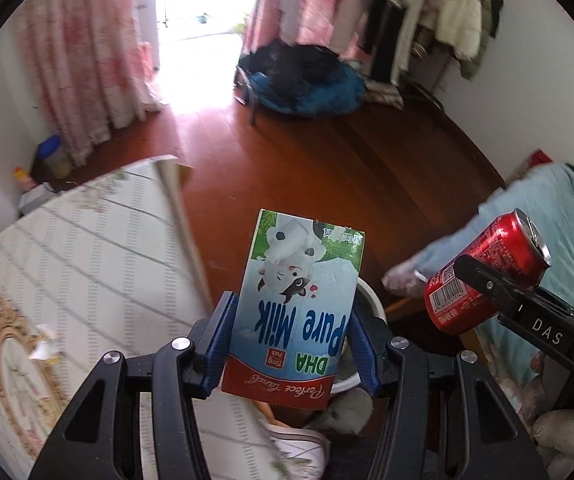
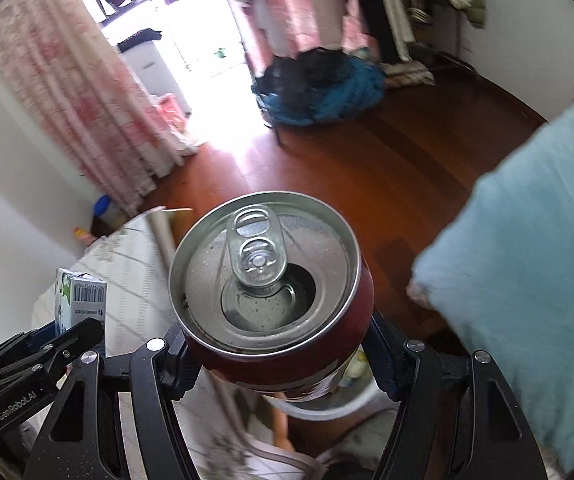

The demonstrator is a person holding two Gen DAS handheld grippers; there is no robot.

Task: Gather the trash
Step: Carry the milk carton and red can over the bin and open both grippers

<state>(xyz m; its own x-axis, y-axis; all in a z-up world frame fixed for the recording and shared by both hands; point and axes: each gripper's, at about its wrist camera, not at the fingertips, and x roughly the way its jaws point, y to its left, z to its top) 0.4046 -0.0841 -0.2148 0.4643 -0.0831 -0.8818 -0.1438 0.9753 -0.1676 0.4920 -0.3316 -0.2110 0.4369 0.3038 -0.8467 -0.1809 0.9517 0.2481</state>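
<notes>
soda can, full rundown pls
The soda can is red aluminium with a silver top, already opened: the pull tab lies over the drinking hole. White print and a barcode show on its side. It is tilted, clamped across the body by the right gripper, off any surface, above the wooden floor.

A reddish-brown wooden plank floor [image 1: 327,168] carries a heap of dark and blue clothing [image 1: 307,80], a blue-lidded plastic jar [image 1: 53,156] in the corner beside the pink floral curtain, and a white round bin [image 1: 371,304] partly hidden below. A cream quilted mattress with grey stripes and a gold ornament [image 1: 87,256] lies at the left, bearing a small scrap of crumpled white paper [image 1: 45,346]. A pale blue bed cover [image 2: 527,248] fills the right.
</notes>
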